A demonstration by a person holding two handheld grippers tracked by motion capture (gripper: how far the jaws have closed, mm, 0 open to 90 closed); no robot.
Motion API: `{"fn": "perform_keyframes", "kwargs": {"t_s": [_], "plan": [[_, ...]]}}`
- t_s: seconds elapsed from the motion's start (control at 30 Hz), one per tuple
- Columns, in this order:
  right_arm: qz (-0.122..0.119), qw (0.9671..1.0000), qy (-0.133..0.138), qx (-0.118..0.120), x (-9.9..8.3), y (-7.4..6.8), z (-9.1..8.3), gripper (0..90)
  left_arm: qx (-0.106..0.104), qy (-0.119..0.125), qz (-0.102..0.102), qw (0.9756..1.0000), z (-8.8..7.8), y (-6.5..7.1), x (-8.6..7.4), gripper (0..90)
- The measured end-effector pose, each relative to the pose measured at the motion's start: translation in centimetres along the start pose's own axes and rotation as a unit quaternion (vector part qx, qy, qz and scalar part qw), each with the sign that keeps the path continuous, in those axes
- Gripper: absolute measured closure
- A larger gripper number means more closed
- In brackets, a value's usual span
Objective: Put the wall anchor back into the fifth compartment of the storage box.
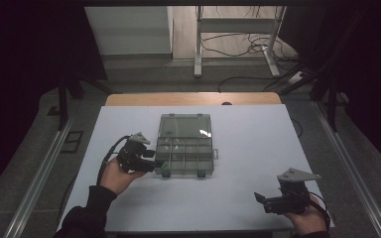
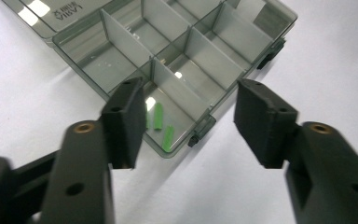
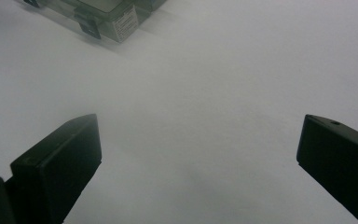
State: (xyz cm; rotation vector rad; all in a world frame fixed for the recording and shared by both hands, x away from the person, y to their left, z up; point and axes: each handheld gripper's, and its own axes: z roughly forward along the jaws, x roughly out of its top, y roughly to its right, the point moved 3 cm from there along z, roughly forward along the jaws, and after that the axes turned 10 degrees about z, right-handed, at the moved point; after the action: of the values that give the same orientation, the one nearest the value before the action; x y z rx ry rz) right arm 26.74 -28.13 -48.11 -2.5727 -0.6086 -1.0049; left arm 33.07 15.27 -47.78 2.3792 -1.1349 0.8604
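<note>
Left gripper (image 2: 186, 123) above box corner (image 2: 186, 135), green pieces (image 2: 161, 123) inside.

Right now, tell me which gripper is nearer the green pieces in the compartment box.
Left. The left gripper hangs open right over the corner compartment with the green pieces; the right gripper sits well off to the box's near right, open over bare table.

Embossed lettering on the open clear lid (image 2: 51, 16) of the compartment box (image 2: 168, 70), far beyond the left gripper (image 2: 189, 121) and to the left of its jaws, upside down and too blurred to read. White printed label (image 3: 123, 23) on the box's side wall, well ahead of the right gripper (image 3: 198, 149), print too small to make out.
</note>
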Motion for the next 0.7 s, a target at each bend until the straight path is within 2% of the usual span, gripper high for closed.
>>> {"fn": "perform_keyframes", "kwargs": {"t_s": [0.23, 0.43, 0.7], "plan": [[0.000, 1.0000, 0.000, 0.000, 0.0, 0.0, 0.0, 0.2, 0.013, 0.024, 0.001, 0.9996, -0.8, 0.4, -0.6, 28.9], [0.000, 1.0000, 0.000, 0.001, 0.0, 0.0, 0.0, 0.2, 0.022, 0.033, 0.005, 0.9992, -1.1, 0.9, -0.9, 21.3], [0.000, 1.0000, 0.001, 0.002, 0.0, 0.0, -0.1, 0.2, 0.023, 0.052, -0.008, 0.9983, -2.2, 1.5, -1.7, 13.6]]}}
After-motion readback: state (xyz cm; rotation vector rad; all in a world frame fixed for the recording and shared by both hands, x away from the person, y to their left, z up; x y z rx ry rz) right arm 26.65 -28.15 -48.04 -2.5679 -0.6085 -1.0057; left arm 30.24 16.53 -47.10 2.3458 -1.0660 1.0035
